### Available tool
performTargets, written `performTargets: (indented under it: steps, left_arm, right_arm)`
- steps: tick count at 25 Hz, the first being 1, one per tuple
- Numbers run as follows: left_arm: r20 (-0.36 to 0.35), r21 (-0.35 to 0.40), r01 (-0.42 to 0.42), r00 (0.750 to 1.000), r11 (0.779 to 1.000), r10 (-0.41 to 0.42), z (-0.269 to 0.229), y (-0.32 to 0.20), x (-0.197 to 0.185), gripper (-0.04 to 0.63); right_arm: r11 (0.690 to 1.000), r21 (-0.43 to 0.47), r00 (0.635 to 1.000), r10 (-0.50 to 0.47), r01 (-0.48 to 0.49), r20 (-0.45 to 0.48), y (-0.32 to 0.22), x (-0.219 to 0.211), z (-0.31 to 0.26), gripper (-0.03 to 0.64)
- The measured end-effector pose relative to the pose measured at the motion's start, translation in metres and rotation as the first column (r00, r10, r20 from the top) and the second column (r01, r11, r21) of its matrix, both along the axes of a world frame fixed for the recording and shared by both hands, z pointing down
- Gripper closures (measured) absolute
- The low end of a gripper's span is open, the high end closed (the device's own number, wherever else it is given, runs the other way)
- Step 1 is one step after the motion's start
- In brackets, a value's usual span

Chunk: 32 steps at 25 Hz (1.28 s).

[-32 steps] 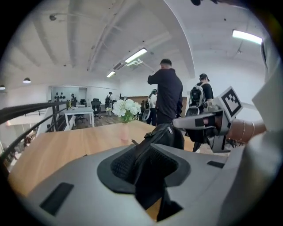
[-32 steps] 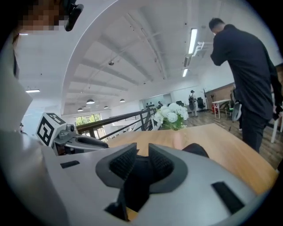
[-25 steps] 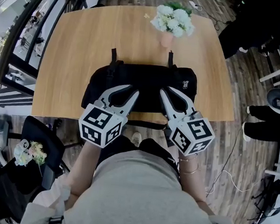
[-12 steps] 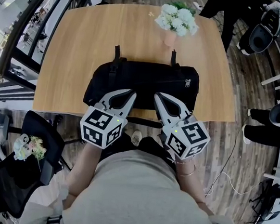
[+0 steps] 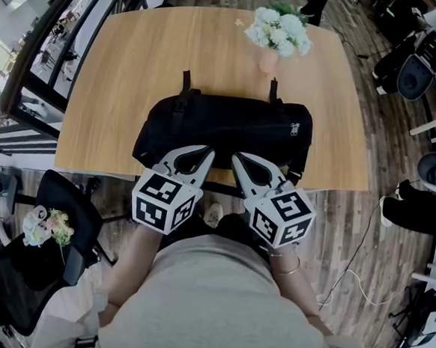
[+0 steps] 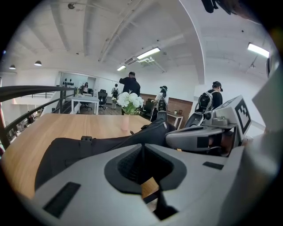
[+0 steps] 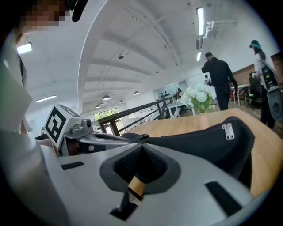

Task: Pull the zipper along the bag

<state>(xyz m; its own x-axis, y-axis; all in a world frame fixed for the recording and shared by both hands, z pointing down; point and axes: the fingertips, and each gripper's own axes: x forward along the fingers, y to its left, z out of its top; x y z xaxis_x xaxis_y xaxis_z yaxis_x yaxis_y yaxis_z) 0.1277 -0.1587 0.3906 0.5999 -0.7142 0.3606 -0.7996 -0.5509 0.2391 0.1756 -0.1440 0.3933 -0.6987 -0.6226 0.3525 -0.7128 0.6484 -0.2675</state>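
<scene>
A black bag (image 5: 222,125) lies lengthwise on the wooden table (image 5: 112,86), near its front edge. Its silver zipper pull (image 5: 294,129) sits at the bag's right end and hangs on the bag's side in the right gripper view (image 7: 227,131). My left gripper (image 5: 208,152) and right gripper (image 5: 236,158) hover side by side over the bag's near edge, tips angled toward each other. The left gripper's (image 6: 142,145) jaws are closing the last bit and meet in a line with nothing between them. The right gripper (image 7: 141,148) is shut and also holds nothing. Neither touches the zipper pull.
A pink vase of white flowers (image 5: 278,33) stands at the table's far edge behind the bag. A black chair (image 5: 58,202) is on the floor at the left, and more chairs (image 5: 418,69) at the right. Several people (image 6: 130,84) stand in the background.
Both grippers went from open to shut with nothing in them. Their tips drew closer together over the bag's near edge, and the right gripper shifted left.
</scene>
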Motion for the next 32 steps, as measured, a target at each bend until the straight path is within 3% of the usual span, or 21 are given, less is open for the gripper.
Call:
performTargets:
  steps: [32]
  left_arm:
    - [0.008,-0.044,0.021,1.0,0.999,-0.02,0.009,0.006,0.005,0.565]
  right_arm:
    - [0.999,-0.025,0.999,-0.035,0.036,0.027,0.002,0.005,0.011,0.611]
